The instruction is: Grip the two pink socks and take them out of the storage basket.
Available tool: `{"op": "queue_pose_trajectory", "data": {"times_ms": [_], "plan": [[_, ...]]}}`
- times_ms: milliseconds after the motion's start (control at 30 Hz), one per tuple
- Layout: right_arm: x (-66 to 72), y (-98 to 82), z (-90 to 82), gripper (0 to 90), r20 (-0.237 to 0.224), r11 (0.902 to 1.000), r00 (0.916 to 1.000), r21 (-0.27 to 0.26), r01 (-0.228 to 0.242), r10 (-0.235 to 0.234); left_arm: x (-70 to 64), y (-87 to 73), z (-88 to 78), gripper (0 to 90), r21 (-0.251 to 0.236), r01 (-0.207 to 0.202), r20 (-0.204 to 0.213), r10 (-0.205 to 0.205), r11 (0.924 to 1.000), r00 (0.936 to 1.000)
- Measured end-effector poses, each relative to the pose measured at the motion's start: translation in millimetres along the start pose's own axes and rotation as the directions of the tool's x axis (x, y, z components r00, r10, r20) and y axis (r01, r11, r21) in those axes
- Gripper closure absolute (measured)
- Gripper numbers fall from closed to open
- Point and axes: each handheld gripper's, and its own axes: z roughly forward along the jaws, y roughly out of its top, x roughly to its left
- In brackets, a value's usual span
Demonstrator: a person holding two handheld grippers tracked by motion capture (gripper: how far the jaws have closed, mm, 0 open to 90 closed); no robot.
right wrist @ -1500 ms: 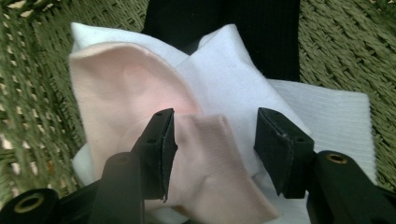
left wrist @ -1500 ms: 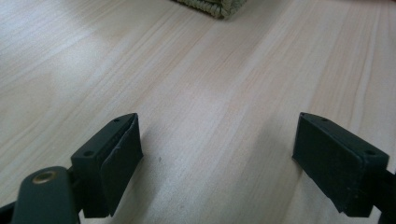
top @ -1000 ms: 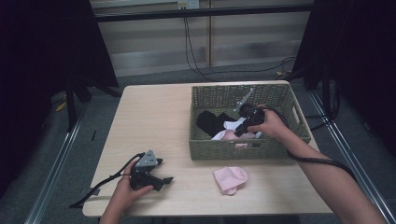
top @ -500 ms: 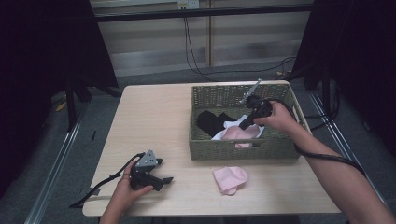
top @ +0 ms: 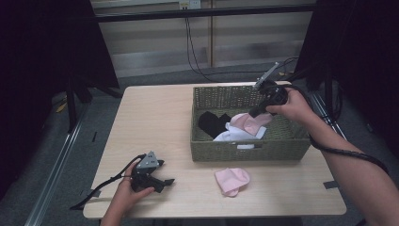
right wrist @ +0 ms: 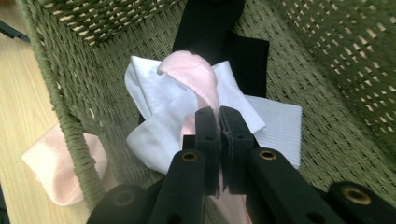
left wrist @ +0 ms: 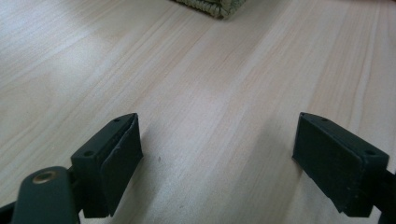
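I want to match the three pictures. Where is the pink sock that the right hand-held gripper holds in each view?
High view: the held pink sock hangs over the basket, right of centre, under the right hand-held gripper.
Left gripper view: not in it; one basket corner at the top edge.
Right gripper view: centre, pinched between the jaws, above the white cloth.
Shared landmark: the woven basket.

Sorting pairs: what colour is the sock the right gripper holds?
Pale pink sock, clearest in the right gripper view.
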Motion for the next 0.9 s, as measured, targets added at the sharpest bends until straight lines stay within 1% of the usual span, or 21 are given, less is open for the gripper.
{"op": "queue_pose_trajectory", "data": {"times_ms": [133,267,433,467,700,800,900], "plan": [[2.3,2.8,-9.1,86.8,0.011,1.0,0.9999,-0.004,0.007,-0.007,-0.2,-0.1,-0.2,14.8,0.002,0.001,0.001,-0.001,1.0,1.0],[7.0,5.9,-19.7,86.8,0.011,0.9996,0.9997,-0.015,0.022,-0.022,-0.3,-0.2,-0.2,14.8,0.002,0.0,0.001,0.0,1.0,1.0],[13.7,8.2,-32.6,86.8,0.016,0.9991,0.9994,-0.031,0.03,-0.03,-0.3,-0.2,-0.2,14.8,0.002,0.001,0.001,-0.001,1.0,1.0],[15.1,8.5,-34.7,86.8,0.014,0.9986,0.9992,-0.038,0.038,-0.037,-0.3,-0.2,-0.2,14.8,0.002,0.0,0.001,0.0,1.0,1.0],[29.0,8.2,-51.7,86.8,0.005,0.9968,0.9988,-0.064,0.049,-0.048,-0.3,-0.2,-0.2,14.8,0.002,0.0,0.001,0.0,1.0,1.0],[35.1,8.0,-58.8,86.8,-0.002,0.9957,0.9982,-0.071,0.059,-0.059,-0.3,-0.2,-0.2,14.8,0.002,0.0,0.001,0.0,1.0,1.0],[42.9,7.2,-65.0,86.8,-0.005,0.9936,0.9967,-0.079,0.08,-0.081,-0.4,-0.2,-0.2,14.8,0.002,0.001,0.001,-0.001,1.0,1.0]]}}
